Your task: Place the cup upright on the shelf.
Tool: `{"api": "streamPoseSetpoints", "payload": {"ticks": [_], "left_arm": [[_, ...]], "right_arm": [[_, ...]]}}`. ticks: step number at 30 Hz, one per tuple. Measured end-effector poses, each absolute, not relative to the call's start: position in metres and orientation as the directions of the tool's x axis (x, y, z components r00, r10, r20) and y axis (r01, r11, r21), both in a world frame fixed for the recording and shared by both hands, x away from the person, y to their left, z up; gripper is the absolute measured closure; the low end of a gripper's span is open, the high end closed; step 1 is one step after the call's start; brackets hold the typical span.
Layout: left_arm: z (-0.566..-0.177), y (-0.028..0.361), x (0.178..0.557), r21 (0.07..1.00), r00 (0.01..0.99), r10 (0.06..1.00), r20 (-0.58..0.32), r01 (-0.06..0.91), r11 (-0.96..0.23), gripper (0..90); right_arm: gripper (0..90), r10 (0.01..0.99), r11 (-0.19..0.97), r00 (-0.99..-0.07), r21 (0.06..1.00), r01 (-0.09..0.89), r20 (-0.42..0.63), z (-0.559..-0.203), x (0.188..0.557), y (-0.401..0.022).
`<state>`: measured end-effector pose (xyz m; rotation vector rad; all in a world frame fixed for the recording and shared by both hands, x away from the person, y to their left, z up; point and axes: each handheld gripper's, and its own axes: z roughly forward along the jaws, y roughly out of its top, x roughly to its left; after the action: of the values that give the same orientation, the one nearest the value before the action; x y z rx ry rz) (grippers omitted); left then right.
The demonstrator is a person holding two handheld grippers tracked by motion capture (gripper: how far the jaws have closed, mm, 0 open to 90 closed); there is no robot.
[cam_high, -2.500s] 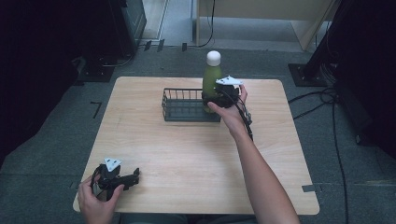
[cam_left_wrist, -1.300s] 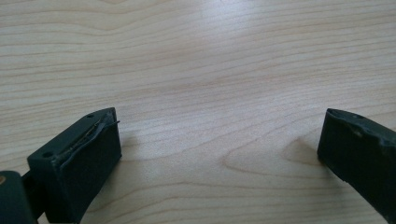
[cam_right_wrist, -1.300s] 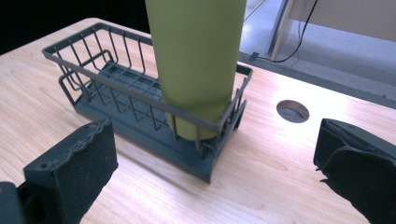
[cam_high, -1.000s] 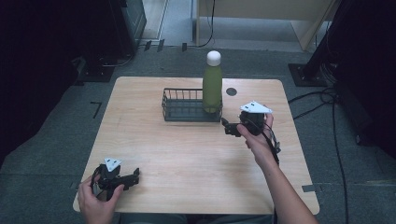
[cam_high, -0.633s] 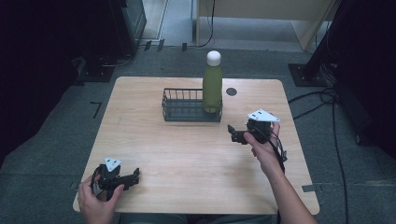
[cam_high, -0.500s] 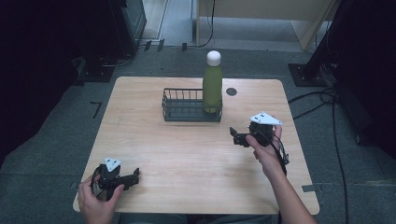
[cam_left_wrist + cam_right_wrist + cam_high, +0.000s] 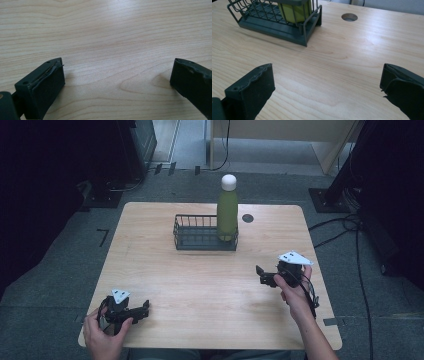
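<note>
The high view looks forward and down over the whole wooden table (image 7: pixel 210 285) from the person's side. The left gripper view sits close above bare tabletop, facing steeply down. The right gripper view looks low across the table toward the wire basket (image 7: pixel 274 21), shared with the high view (image 7: pixel 200 237).

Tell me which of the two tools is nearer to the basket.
The right tool, near the table's right edge, is nearer the wire basket; the left tool sits at the near-left corner.

Table (image 7: pixel 200 280): pale wood grain, smooth, slight sheen. Basket (image 7: pixel 200 237): dark wire. Bottle (image 7: pixel 227 215): matt green, white cap.
</note>
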<state>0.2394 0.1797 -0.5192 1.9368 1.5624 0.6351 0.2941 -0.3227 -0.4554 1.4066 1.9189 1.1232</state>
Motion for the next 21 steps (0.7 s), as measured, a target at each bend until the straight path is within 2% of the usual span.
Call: {"api": "streamPoseSetpoints", "payload": {"ticks": [21], "left_arm": [[-0.519, 0.180, 0.239, 0.686, 0.206, 0.978, 0.013, 0.710, -0.159, 0.0]], "right_arm": [[0.0, 0.960, 0.062, -0.257, 0.817, 0.573, 0.107, -0.485, 0.259, -0.368]]}}
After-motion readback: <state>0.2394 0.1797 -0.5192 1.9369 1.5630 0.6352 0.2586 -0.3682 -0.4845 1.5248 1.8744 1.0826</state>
